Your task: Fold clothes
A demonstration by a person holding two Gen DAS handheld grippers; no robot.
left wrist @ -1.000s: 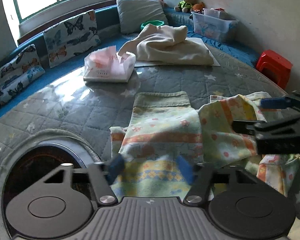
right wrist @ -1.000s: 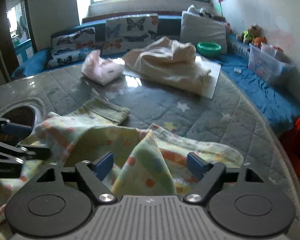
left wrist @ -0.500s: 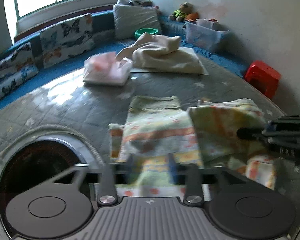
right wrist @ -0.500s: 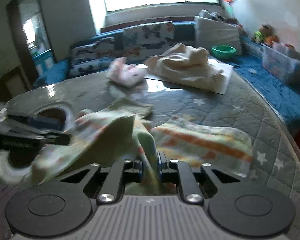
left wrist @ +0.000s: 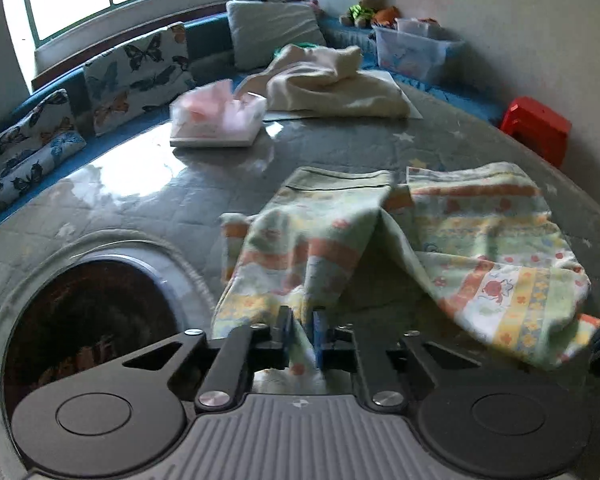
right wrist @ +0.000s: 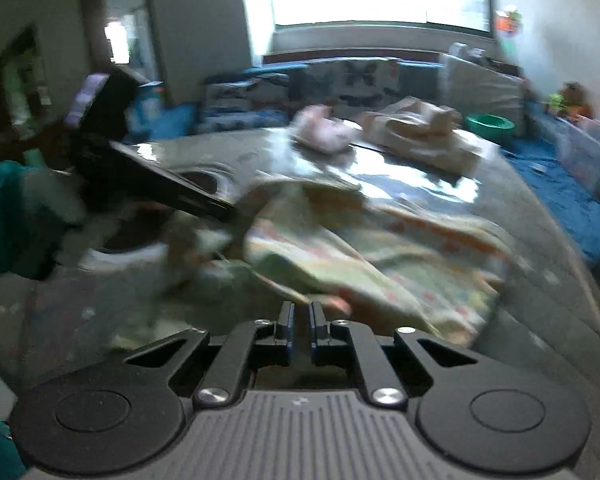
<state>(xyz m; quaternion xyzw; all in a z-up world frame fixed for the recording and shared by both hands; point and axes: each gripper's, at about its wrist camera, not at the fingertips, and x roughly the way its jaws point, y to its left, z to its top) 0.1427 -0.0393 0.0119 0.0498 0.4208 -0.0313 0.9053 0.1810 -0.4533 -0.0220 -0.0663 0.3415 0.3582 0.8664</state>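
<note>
Bare quilted table (left wrist: 204,184) lies open between the patterned garment (left wrist: 480,240) and the far clutter, wide enough for a tool to cross. At the far edge a tissue box (left wrist: 220,120) and a cream blanket (left wrist: 332,84) block the way, with butterfly cushions (left wrist: 136,76) behind them. A round opening (left wrist: 88,320) cuts into the near left of the table, just beside the garment. Off the right edge stands a red stool (left wrist: 536,128). In the right wrist view, blurred, the left tool (right wrist: 172,192) seems to slant across the garment's left side.
</note>
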